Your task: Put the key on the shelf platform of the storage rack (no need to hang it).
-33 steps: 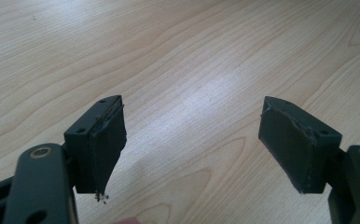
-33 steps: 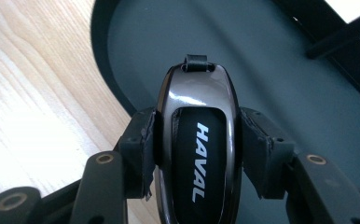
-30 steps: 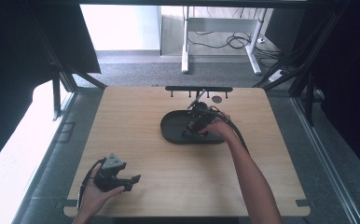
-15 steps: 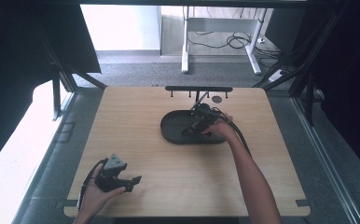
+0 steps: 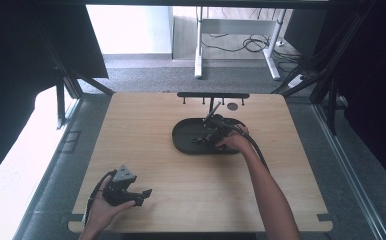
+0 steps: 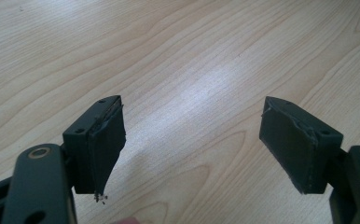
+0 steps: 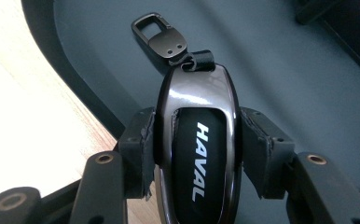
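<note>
In the right gripper view a glossy dark car key fob [image 7: 197,144], lettered HAVAL, sits between the two black pads [image 7: 138,149], which press on its sides. A small black clip [image 7: 159,33] hangs from its top end. My right gripper [image 5: 207,136] holds it low over the dark oval tray [image 5: 183,135] at the table's middle. At the near left corner my left gripper [image 5: 140,196] stands open in a hand; in the left gripper view its fingertips [image 6: 104,140] frame bare wood with nothing between them.
A black rail with several hooks [image 5: 213,95] stands at the table's far edge, a small round disc [image 5: 232,106] beside it. A cable [image 5: 255,145] trails from the right gripper along the forearm. Light wood table [image 5: 151,165] lies between the two hands.
The right hand has shifted only slightly over the tray. The left hand and its gripper have stayed where they were.
</note>
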Motion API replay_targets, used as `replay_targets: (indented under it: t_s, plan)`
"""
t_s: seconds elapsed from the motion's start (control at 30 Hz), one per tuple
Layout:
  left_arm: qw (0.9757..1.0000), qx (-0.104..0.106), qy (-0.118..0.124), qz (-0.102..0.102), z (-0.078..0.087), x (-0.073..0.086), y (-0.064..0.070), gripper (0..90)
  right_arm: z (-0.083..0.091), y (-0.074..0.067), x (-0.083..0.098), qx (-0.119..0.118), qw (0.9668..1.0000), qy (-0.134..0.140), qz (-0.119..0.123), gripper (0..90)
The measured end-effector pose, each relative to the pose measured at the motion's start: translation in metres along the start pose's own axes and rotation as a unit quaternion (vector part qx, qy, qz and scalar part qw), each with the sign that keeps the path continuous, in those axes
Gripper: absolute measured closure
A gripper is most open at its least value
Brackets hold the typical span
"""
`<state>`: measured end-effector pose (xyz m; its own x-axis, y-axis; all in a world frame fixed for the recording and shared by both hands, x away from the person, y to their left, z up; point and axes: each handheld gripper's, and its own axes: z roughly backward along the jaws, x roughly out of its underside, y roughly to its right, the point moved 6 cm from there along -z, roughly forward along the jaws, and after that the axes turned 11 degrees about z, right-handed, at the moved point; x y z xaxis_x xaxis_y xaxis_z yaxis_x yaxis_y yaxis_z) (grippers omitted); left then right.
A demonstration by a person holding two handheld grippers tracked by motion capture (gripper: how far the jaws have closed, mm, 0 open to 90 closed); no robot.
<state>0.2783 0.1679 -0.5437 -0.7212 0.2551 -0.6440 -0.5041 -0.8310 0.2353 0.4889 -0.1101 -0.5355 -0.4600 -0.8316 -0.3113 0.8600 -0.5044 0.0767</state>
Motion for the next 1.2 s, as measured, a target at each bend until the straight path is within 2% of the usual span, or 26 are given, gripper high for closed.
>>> replay_targets:
  t_s: [0.17,0.5,0.93,1.03,1.2]
  plan:
    - [1.0000,0.000,0.000,0.000,0.000,0.000,0.000,22.6,-0.006,-0.001,0.000,0.000,1.0000,-0.003,-0.001,49.0]
    - [1.0000,0.000,-0.002,0.001,-0.001,0.000,0.000,22.6,-0.007,0.000,0.004,0.002,0.9999,-0.009,-0.009,48.6]
    - [1.0000,0.000,-0.006,-0.002,-0.002,0.001,0.000,22.6,-0.006,0.003,0.006,0.012,0.9998,-0.003,-0.014,47.4]
    - [1.0000,-0.001,-0.006,-0.002,-0.002,0.001,0.000,22.6,-0.003,0.005,0.005,0.017,0.9996,0.011,-0.020,45.0]
    - [1.0000,-0.001,-0.005,-0.002,-0.002,0.001,0.001,22.6,0.003,0.003,0.005,0.019,0.9995,0.017,-0.018,44.7]
